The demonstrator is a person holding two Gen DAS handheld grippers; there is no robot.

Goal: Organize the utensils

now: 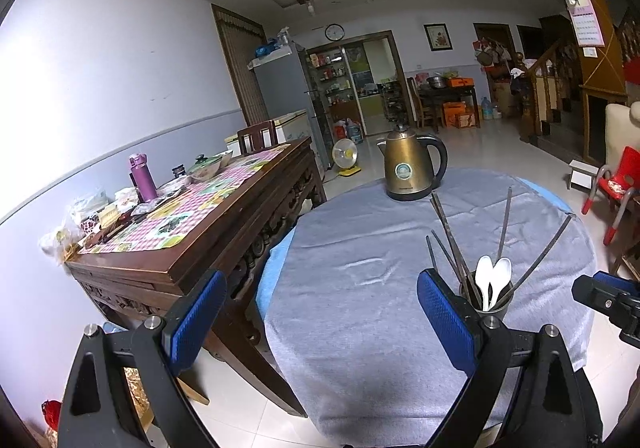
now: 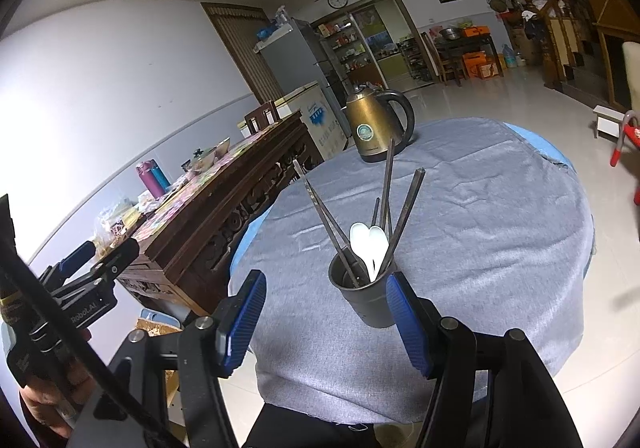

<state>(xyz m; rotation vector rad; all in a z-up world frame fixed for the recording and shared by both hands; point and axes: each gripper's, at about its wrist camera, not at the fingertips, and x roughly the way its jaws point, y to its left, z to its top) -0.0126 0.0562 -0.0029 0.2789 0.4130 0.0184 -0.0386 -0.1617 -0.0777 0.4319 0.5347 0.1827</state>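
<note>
Chopsticks (image 2: 386, 203) and spoons (image 2: 370, 244) are gathered in a cup (image 2: 366, 304) at lower centre of the tabletop (image 2: 500, 232). Both the left gripper (image 1: 320, 324) and right gripper (image 2: 326, 322) are spread, nothing grasped. Sorting seems finished; withdrawal is judged next, without tipping the cup.
</note>
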